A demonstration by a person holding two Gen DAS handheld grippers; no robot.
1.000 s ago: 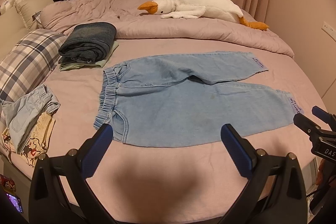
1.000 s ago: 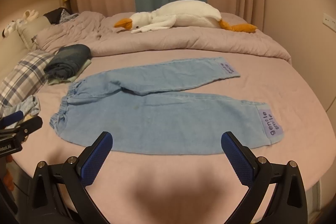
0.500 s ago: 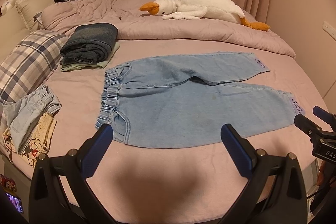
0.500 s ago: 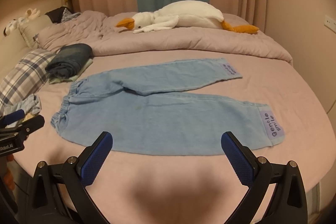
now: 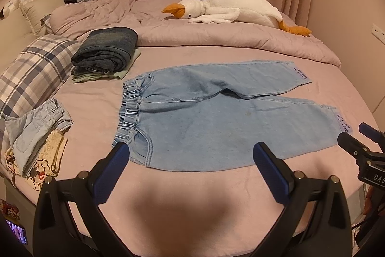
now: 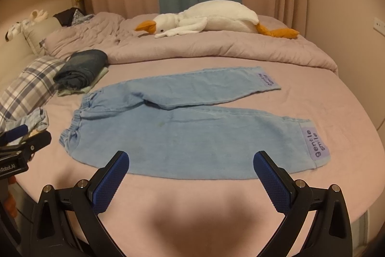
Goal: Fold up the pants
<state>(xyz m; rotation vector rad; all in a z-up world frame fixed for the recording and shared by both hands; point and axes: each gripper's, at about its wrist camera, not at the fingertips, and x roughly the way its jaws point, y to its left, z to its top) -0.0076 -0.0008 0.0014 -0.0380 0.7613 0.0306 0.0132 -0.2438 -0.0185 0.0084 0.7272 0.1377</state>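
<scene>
- this is a bedroom with pink and blue curtains at the top of the frame, and a big bed (image 5: 192, 189) with a pink sheet fills most of the view.
- the left gripper (image 5: 191, 155) sits at the bottom middle of the left view. its two blue fingers are wide apart and hold nothing.
- the right gripper (image 6: 191, 161) sits at the bottom middle of the right view. its blue fingers are wide apart too, with nothing between them.
- just above both grippers, in the middle of the frame, the light blue pants (image 5: 216, 117) lie flat on the sheet. the stretchy waist is toward the left and the two legs point right and spread apart.
- a purple tag (image 6: 317, 145) with words is at the end of the near leg, on the right side.
- farther out, in the upper left, a folded dark pile (image 5: 105, 49) sits beside a checked pillow (image 5: 33, 74).
- at the lower left of the left view there is a small heap of other clothes (image 5: 36, 136).
- a white toy goose (image 5: 228, 10) lies on the blanket at the top.
- no fold is made yet, it seems. all the folding is left: i think one leg goes over the other, then the pants get folded shorter.
</scene>
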